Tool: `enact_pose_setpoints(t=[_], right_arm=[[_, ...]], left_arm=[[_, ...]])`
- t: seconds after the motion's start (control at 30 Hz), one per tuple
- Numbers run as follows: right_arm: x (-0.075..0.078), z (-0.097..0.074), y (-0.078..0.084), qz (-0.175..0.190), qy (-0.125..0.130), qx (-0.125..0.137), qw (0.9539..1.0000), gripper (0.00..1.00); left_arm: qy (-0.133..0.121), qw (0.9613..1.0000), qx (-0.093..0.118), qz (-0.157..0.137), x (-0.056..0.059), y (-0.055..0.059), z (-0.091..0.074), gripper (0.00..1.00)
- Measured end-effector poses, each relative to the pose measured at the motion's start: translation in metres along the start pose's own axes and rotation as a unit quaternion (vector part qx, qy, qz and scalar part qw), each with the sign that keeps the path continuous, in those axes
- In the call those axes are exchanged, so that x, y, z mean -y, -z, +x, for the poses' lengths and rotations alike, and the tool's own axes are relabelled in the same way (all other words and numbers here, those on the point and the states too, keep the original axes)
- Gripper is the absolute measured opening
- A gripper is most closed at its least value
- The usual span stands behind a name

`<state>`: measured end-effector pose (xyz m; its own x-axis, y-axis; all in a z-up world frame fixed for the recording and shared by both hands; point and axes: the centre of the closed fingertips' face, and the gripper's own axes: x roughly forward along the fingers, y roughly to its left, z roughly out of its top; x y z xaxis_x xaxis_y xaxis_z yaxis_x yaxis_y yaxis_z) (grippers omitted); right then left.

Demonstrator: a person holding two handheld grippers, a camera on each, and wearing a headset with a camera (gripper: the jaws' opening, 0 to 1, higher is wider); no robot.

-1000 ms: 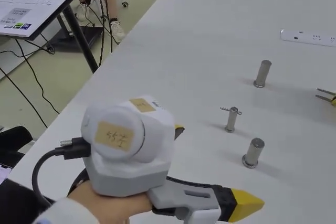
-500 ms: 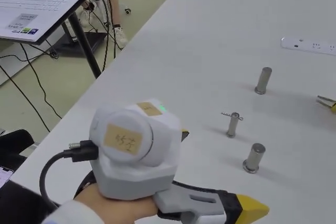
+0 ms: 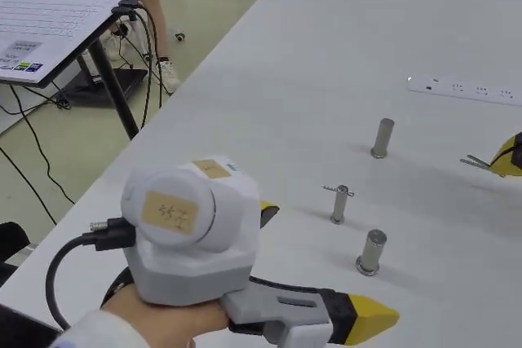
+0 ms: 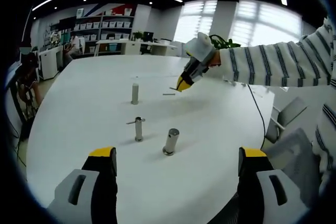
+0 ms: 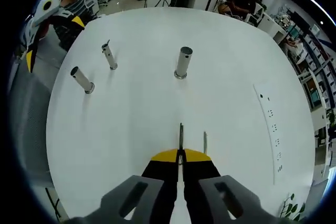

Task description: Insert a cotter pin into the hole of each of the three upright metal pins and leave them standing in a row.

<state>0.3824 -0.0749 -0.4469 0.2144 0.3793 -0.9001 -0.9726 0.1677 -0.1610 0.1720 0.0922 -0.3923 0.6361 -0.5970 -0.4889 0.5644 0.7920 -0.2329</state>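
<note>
Three upright metal pins stand in a row on the white table: the far pin (image 3: 382, 138), the middle pin (image 3: 339, 204) with a cotter pin through its top, and the near pin (image 3: 372, 252). My left gripper (image 3: 318, 266) is at the near table edge, open and holding nothing, and faces the row (image 4: 138, 128). My right gripper (image 5: 181, 156) is shut on a cotter pin (image 5: 180, 137) and comes in from the right (image 3: 506, 159), a short way from the far pin (image 5: 182, 62). A loose cotter pin (image 5: 205, 141) lies on the table beside it.
A white power strip (image 3: 465, 90) lies at the back right of the table. A laptop (image 3: 49, 14) on a stand sits off the table's left edge, with cables hanging below. The table surface (image 3: 269, 79) left of the pins is bare.
The head camera has shifted, so the whole scene slid left and down. Pins and grippers keep about the same places relative to each other.
</note>
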Motion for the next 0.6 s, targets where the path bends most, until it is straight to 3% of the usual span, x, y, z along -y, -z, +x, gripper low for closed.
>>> enact_pose_setpoints(t=[0.2,0.6], right_arm=[[-0.004,-0.007,-0.008,-0.007,0.013,0.022,0.9997,0.0],[-0.031,-0.043,-0.023,-0.03,0.048,0.067,0.9962,0.0]], left_arm=[[0.004,1.0,0.007,0.002,0.001,-0.007,0.001,0.94],[0.018,0.9998,0.01,0.002,0.006,-0.018,0.008,0.9]])
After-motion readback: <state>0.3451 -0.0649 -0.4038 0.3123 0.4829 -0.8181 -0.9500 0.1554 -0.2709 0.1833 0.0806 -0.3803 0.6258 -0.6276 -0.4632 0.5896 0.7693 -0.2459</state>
